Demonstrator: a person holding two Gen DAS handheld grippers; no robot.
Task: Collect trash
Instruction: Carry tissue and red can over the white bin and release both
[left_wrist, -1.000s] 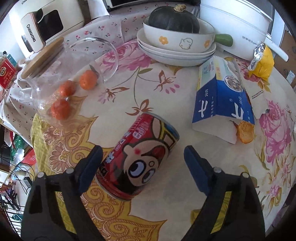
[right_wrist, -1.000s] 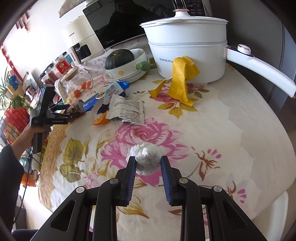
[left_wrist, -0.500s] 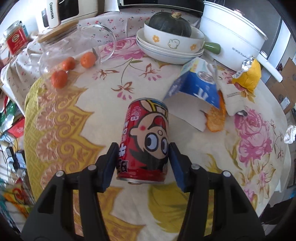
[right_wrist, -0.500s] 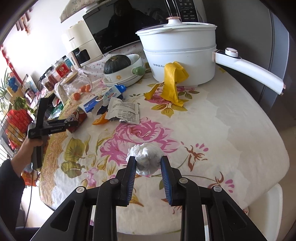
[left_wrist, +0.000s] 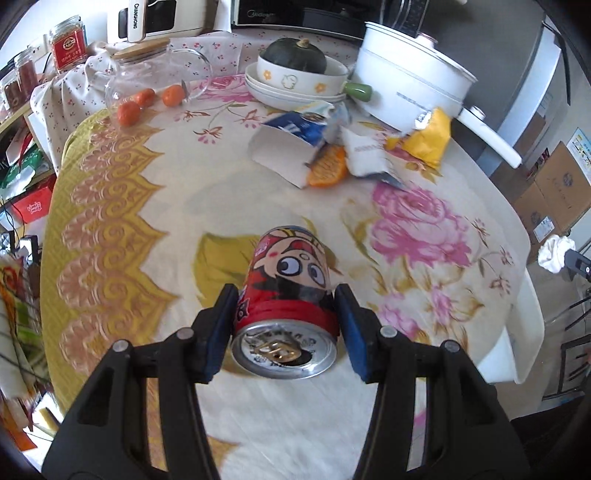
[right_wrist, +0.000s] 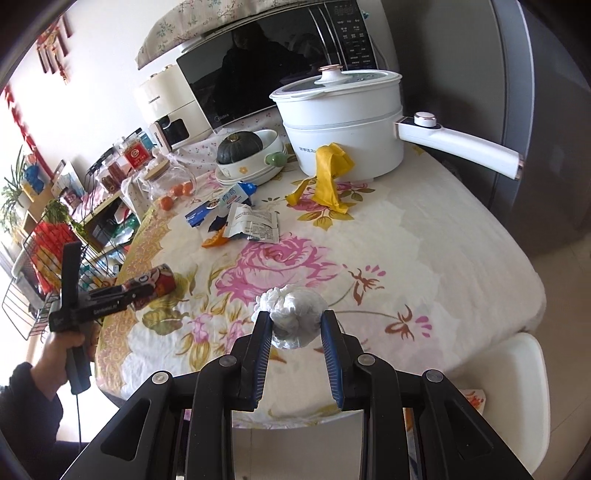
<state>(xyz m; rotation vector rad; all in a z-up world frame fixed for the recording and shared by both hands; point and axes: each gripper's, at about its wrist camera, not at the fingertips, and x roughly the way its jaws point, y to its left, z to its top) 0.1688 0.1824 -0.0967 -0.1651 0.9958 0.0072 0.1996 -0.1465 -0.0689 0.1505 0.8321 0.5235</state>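
My left gripper (left_wrist: 284, 325) holds the red cartoon can (left_wrist: 286, 295) across its body near the opened top, both pads pressed to its sides, above the yellow-patterned near part of the desk (left_wrist: 110, 229). The pull-tab hole faces me, so I judge it empty or nearly so: light, thin-walled and easy to dent, with a smooth printed skin that could slip if I ease off. Gripping close to the stiff rim is the sound place; the mid-wall would buckle.

My right gripper (right_wrist: 295, 332) is narrowed around the crumpled white wad (right_wrist: 291, 317), paper or plastic, I cannot tell which. It is soft and almost weightless, so it squashes rather than resists; a bite through its middle is enough. It hangs over the desk's near edge.

More rubbish lies toward the back: a torn blue-and-white carton (left_wrist: 291, 144), an orange peel (left_wrist: 327, 171) tucked against it, a silvery-white wrapper (right_wrist: 255, 225) just beside them, and a limp yellow wrapper (right_wrist: 330, 173) leaning on the white electric pot (right_wrist: 343, 122). These are flat or floppy and want pinching at an edge.

Things to leave alone crowd that end: stacked bowls with a dark squash (left_wrist: 297, 55), a tipped glass jar (left_wrist: 155, 77) with small oranges (left_wrist: 129, 110), and the pot's long handle (right_wrist: 461, 144) jutting across any reach to the yellow wrapper.
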